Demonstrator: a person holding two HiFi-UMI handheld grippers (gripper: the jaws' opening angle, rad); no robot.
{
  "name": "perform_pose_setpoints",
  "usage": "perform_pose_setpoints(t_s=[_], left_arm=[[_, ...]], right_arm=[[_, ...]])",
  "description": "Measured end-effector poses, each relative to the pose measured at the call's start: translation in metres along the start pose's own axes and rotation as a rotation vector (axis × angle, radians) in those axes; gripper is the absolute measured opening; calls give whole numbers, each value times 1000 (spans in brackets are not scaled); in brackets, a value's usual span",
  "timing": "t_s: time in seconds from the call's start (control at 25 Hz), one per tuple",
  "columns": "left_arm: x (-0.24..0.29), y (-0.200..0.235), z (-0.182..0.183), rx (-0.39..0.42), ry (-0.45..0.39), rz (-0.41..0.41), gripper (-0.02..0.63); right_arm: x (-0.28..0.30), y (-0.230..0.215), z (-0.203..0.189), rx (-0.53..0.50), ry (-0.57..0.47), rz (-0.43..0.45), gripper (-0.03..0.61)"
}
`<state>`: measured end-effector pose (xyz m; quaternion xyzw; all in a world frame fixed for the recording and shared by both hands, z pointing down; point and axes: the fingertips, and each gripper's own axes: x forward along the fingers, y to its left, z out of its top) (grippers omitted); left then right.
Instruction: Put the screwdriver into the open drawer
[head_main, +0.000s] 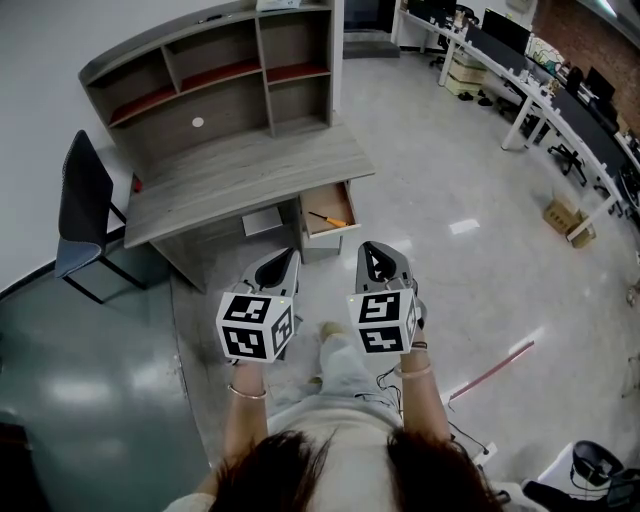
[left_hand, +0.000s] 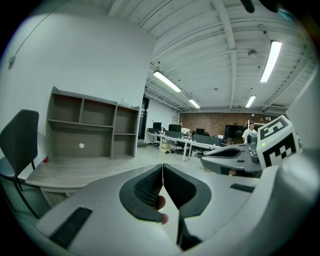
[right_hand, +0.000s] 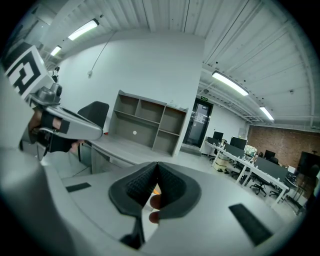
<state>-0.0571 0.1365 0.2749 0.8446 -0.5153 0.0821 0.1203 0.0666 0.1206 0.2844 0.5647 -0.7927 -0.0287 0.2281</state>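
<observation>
Jaws of left gripper (left_hand: 162, 170) and right gripper (right_hand: 156, 167) pressed together, nothing between them. Both are held side by side, well apart from the desk (head_main: 240, 170). Screwdriver (head_main: 328, 218) lies inside the open drawer (head_main: 349, 205); judged placed, hence empty grippers.

- Our left gripper (head_main: 288, 254) and right gripper (head_main: 372, 248) are grey, each carrying a black-and-white marker cube (head_main: 255, 325).
- Thin bracelets (head_main: 246, 392) ring our wrists.
- Our dark hair (head_main: 330, 470) sits at six o'clock, with pale trousers (head_main: 340, 375) just above.
</observation>
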Motion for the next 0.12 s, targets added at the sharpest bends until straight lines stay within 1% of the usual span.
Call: perform_pose_setpoints(t_s=[0.12], left_arm=[[2,4,1,-2,-3,0,17]], right_arm=[[5,2,1,5,0,5,28]])
